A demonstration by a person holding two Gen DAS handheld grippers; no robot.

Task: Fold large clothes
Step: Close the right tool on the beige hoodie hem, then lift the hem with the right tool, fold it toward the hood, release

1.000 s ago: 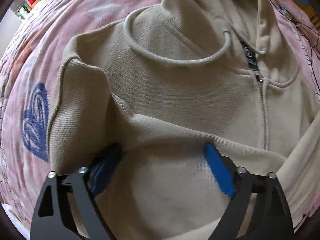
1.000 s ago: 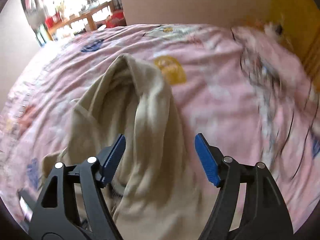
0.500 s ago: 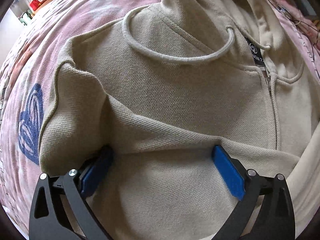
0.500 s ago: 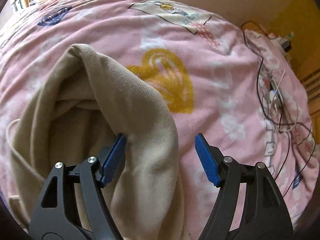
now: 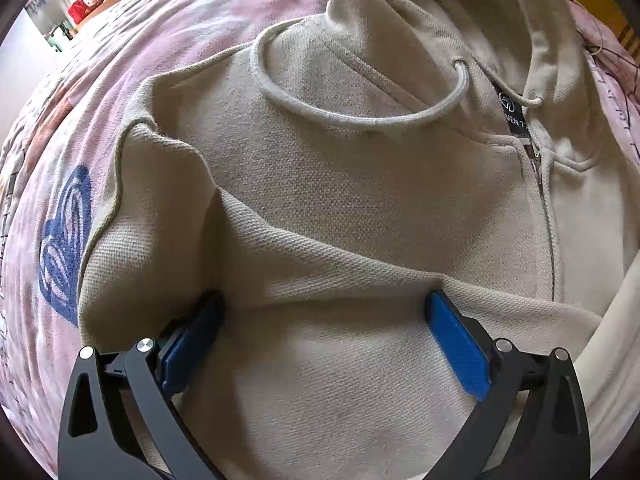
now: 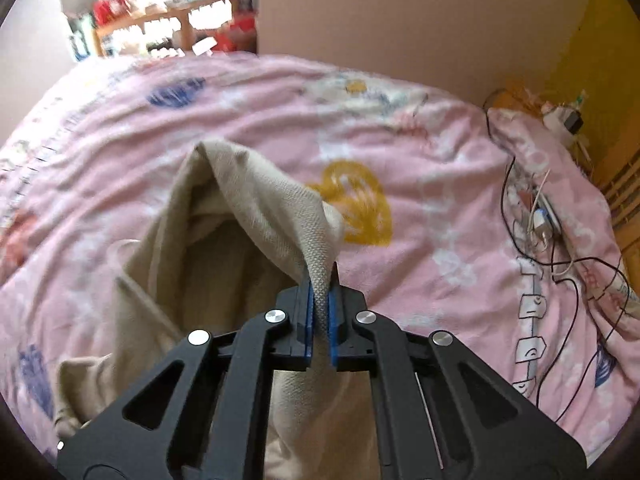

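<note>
A beige zip-up hoodie lies on a pink bedspread, with its drawstring looped across the chest and its zipper at the right. My left gripper is open, its blue pads pressed down on a fold of the hoodie, one at each side. In the right wrist view my right gripper is shut on the edge of the hoodie's hood and holds it lifted off the pink bedspread.
Black and white cables and chargers lie on the bed's right side. A wooden shelf with clutter stands beyond the bed. A beige wall and a yellow wall rise behind it.
My right gripper has closed on the hood's edge and lifted it. My left gripper has stayed open on the hoodie fold, pressing slightly closer.
</note>
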